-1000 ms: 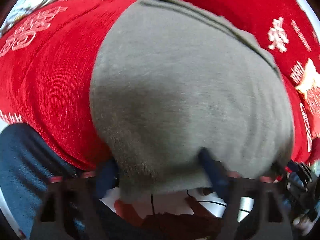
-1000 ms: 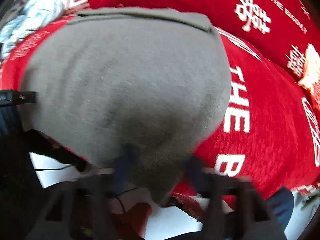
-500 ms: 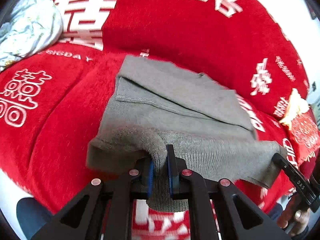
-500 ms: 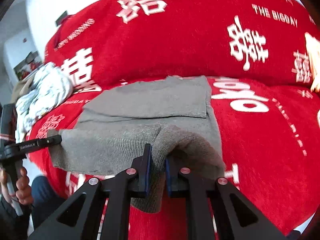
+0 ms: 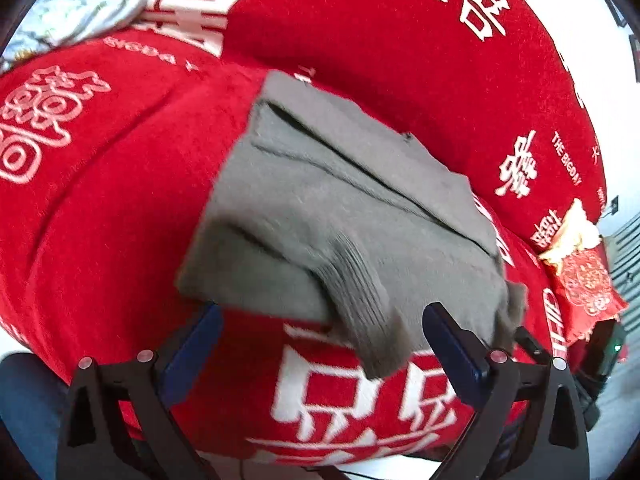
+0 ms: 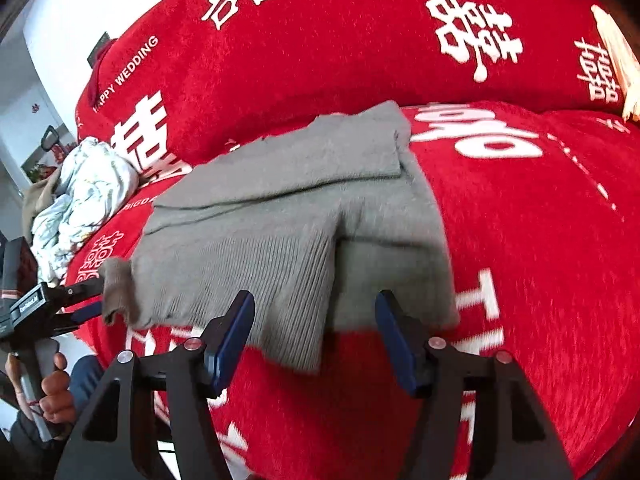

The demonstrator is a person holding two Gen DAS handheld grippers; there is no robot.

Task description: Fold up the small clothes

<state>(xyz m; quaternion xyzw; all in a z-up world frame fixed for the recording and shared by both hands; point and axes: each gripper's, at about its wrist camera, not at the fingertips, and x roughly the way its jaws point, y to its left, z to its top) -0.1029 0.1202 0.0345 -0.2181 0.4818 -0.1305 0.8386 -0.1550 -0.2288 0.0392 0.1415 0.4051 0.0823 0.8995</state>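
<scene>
Both grippers, left gripper (image 5: 320, 332) and right gripper (image 6: 316, 328), hang released with fingers spread at the near edge of the grey sweater (image 6: 288, 208) folded on the red blanket (image 6: 540, 220), so I judge this fold finished, calling for regrasping next.

A red blanket (image 5: 120, 208) (white lettering) lies under a crumpled floral cloth (image 6: 86, 196) and red packet (image 5: 586, 284).
</scene>
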